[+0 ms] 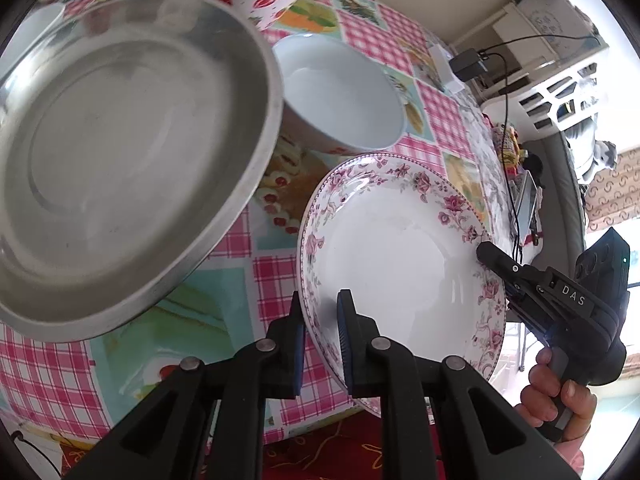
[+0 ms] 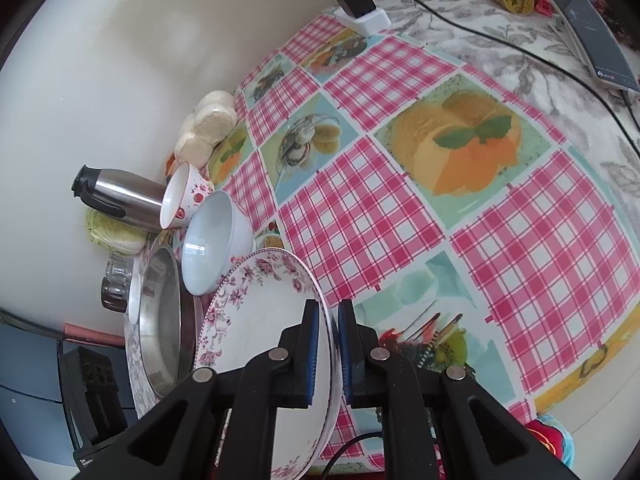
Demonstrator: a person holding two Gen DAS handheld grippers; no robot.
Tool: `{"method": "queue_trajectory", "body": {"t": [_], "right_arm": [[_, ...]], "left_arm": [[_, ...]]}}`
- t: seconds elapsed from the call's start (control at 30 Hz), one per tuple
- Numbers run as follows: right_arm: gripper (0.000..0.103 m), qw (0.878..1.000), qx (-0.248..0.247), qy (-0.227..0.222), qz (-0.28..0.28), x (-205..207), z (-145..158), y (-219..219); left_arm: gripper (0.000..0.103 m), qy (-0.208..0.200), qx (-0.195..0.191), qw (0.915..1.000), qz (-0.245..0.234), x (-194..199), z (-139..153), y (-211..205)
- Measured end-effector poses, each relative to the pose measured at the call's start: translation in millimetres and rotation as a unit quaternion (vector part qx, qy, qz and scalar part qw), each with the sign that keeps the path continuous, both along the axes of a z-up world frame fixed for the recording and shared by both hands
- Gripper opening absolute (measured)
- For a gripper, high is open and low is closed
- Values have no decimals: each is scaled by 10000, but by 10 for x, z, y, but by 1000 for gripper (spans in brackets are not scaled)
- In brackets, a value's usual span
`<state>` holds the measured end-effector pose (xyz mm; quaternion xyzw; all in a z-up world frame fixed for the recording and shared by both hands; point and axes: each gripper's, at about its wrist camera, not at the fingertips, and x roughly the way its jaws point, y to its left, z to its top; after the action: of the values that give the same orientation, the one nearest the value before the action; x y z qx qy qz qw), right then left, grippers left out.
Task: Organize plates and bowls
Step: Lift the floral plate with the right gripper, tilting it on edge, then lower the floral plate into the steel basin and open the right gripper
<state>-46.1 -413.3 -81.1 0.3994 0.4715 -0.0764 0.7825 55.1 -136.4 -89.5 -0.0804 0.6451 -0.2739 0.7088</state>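
Both grippers pinch the same floral plate, on opposite sides of its rim. The left gripper closes on the near edge and the right gripper on the far edge, so the plate hangs tilted above the checked tabletop. The steel pan lies just left of the plate, nearer the left gripper, with the white bowl beyond.

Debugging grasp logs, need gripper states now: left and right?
Left gripper: shut on the floral plate, clamping its near rim.
Right gripper: shut on the same floral plate, at the opposite rim.
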Motion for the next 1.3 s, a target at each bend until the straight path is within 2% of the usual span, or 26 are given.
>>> {"method": "queue_trajectory", "body": {"t": [0.17, 0.3, 0.5, 0.67, 0.97, 1.3], "right_arm": [[11, 9999, -72, -129, -70, -49, 74, -21], [11, 9995, -119, -268, -85, -66, 145, -16], [11, 9984, -144, -541, -31, -4, 342, 30], [11, 9969, -203, -751, 114, 161, 563, 141], [11, 9935, -184, -1055, 374, 539, 923, 369], [11, 9893, -250, -1284, 651, 1055, 1267, 631]], "left_arm": [[15, -189, -64, 9998, -100, -29, 96, -31], [15, -536, -34, 9984, -160, -44, 227, -50], [16, -900, -176, 9958, 42, 23, 411, 39], [16, -1296, -300, 9907, 301, 126, 617, 183], [15, -1490, -593, 9841, 770, 448, 898, 469], [15, -1788, -670, 9735, 1261, 797, 1247, 744]]}}
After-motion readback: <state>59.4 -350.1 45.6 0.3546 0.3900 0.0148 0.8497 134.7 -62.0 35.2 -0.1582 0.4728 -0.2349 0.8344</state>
